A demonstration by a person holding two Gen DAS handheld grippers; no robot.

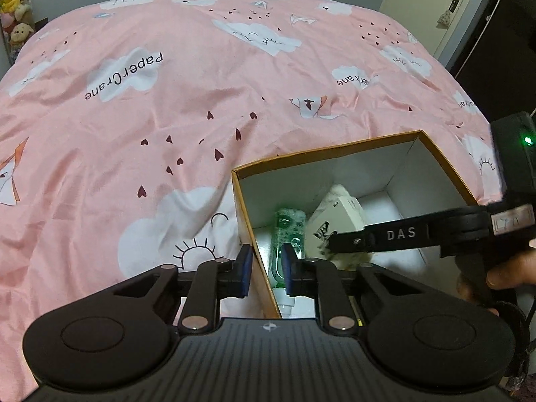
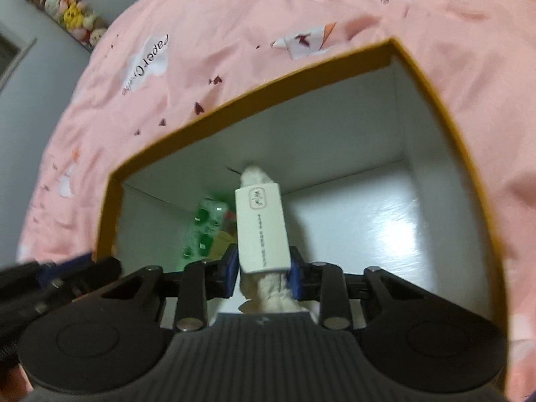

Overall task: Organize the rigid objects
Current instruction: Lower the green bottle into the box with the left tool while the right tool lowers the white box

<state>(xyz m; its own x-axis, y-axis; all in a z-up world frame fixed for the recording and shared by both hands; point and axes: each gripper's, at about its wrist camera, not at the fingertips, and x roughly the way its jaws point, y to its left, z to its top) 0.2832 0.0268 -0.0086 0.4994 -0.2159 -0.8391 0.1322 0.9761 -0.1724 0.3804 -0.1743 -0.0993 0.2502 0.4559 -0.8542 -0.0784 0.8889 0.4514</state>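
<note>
An open box with an orange rim (image 1: pixel 335 149) (image 2: pixel 301 73) and white inside sits on the bed. My left gripper (image 1: pixel 267 268) has its blue pads closed on the box's left wall, one pad outside and one inside. A cream fluffy item in a white paper sleeve (image 2: pixel 261 231) (image 1: pixel 338 214) hangs inside the box, tilted, with my right gripper (image 2: pixel 263 268) (image 1: pixel 330 244) shut on it. A green patterned bottle (image 1: pixel 289 227) (image 2: pixel 204 224) lies on the box floor along the left wall. Something yellow (image 2: pixel 222 244) shows beside the bottle, mostly hidden.
The box rests on a pink bedcover (image 1: pixel 167 117) printed with clouds and paper cranes. Plush toys (image 1: pixel 15 6) hang at the far left wall. A door (image 1: pixel 445 6) stands at the far right. A person's hand (image 1: pixel 509 274) holds the right gripper's handle.
</note>
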